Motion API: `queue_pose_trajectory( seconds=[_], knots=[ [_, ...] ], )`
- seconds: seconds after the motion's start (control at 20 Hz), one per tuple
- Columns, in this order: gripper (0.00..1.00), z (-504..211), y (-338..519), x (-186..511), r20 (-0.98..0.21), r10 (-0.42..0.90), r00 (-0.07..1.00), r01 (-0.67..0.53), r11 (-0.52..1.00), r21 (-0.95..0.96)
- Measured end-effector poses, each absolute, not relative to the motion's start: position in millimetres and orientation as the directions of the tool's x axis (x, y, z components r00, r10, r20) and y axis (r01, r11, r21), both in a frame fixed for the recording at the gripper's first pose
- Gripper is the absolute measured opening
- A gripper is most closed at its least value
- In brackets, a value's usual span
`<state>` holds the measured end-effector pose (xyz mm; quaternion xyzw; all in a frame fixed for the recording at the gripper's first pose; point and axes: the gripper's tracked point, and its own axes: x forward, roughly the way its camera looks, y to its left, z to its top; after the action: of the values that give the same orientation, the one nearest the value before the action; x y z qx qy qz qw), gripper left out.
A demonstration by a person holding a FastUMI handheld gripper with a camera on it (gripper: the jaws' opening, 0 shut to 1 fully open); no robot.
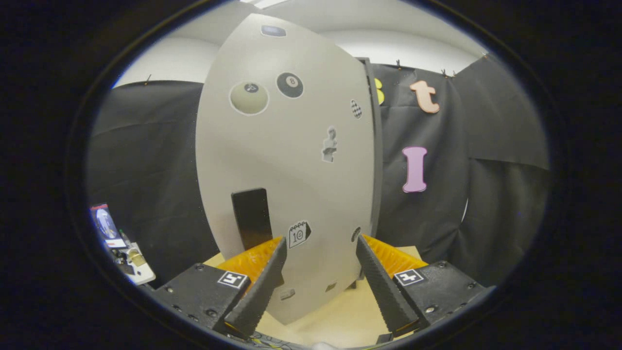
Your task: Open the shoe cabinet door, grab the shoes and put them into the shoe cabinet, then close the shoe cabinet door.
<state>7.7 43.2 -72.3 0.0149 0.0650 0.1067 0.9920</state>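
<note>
cabinet door just ahead, jaws apart

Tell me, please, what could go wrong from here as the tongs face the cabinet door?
1. The open tongs sit right of the black handle, which lies near the left finger; closing now would likely grip nothing.
2. The door is smooth, so the fingers could slide off its face.
3. The cabinet stands on a pale tabletop near its edge; a hard pull might shift it.

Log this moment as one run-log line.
gripper: open, nothing held | shoe cabinet door: just ahead | black handle: beyond left finger
</note>
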Motion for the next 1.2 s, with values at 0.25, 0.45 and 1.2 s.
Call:
queue_pose_trajectory(
  seconds=[0.25, 0.45, 1.2],
  knots=[
    [0.98, -71.8, 96.6, 40.3, -0.106, 0.249, 0.963, -0.248, 0.969, 0.017],
    [0.99, -76.3, 118.0, 49.1, -0.112, 0.251, 0.961, -0.250, 0.968, 0.030],
    [0.99, -35.0, 72.7, 13.4, -0.071, 0.123, 0.990, -0.119, 0.991, 0.059]
  ],
)
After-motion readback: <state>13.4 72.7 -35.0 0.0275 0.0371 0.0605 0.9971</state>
